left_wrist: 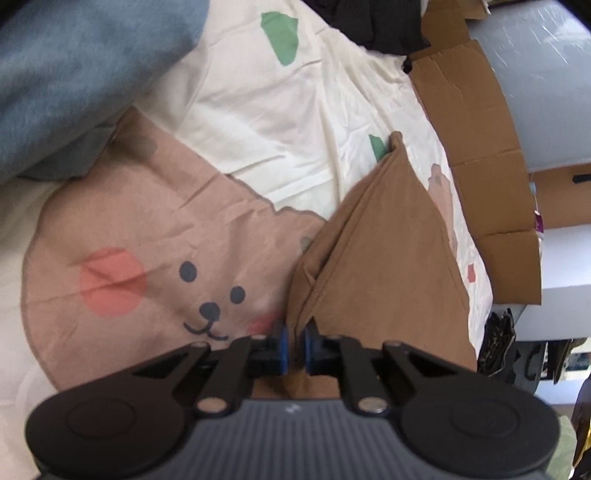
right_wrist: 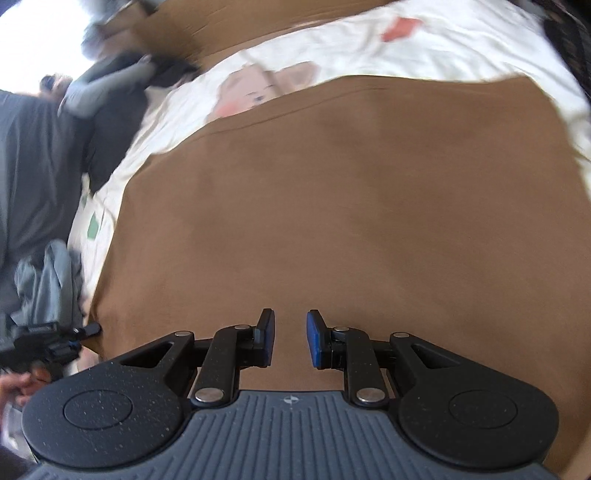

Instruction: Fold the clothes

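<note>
A brown garment (right_wrist: 332, 192) lies spread on a bed sheet printed with bears (left_wrist: 280, 122). In the left wrist view the garment (left_wrist: 380, 254) rises in a folded ridge. My left gripper (left_wrist: 293, 347) is shut on its near edge, the blue pads pinching the cloth. My right gripper (right_wrist: 290, 338) is open, close above the flat brown cloth, with nothing between its pads. The left gripper also shows at the left edge of the right wrist view (right_wrist: 55, 345), at the garment's corner.
A blue-grey cloth pile (left_wrist: 74, 74) lies at the upper left. Dark clothes (left_wrist: 376, 22) lie at the top of the sheet. Cardboard (left_wrist: 480, 129) lines the bed's right side. Dark and grey garments (right_wrist: 55, 147) are heaped to the left in the right wrist view.
</note>
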`<state>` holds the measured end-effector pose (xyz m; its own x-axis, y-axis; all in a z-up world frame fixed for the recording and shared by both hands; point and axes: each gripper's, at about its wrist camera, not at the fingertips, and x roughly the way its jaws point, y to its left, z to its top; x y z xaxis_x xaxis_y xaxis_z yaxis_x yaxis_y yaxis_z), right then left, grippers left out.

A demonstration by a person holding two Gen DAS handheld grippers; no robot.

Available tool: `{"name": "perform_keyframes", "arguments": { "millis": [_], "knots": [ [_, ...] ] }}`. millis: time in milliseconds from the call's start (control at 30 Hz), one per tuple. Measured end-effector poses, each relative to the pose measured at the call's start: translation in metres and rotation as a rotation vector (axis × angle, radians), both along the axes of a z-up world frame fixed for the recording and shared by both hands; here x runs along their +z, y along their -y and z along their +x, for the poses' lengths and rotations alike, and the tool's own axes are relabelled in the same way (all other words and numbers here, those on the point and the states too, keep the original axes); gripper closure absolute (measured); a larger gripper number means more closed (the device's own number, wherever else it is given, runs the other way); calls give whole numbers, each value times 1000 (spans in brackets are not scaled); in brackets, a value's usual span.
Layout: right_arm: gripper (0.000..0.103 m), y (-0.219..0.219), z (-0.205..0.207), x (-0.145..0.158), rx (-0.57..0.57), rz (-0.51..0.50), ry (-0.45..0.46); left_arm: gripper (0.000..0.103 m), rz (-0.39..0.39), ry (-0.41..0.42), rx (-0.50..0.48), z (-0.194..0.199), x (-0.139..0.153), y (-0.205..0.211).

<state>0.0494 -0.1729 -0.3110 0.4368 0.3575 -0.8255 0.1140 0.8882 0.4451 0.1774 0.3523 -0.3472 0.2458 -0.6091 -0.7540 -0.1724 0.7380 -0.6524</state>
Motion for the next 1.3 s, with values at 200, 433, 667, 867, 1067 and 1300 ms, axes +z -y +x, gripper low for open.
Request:
{"name": "perform_keyframes", "arguments": {
  "millis": [200,433,667,867,1067,1300],
  "knots": [
    [94,-34,19,-10,76,-15,13,95,2,2,-25,6,14,2],
    [95,-56,4,-24,149,-15,-50,95,-13,24,-36,10,32,5],
    [103,-63,-23,-27,249,0,-117,95,-9,29,-29,10,37,7],
    [103,-61,-36,-28,264,6,-139,95,-2,33,-29,7,42,9],
    [103,-57,-21,-24,231,17,-113,95,7,24,-26,6,39,8],
    [103,-48,7,-22,176,20,-76,95,17,11,-28,7,33,6]
  ]
}}
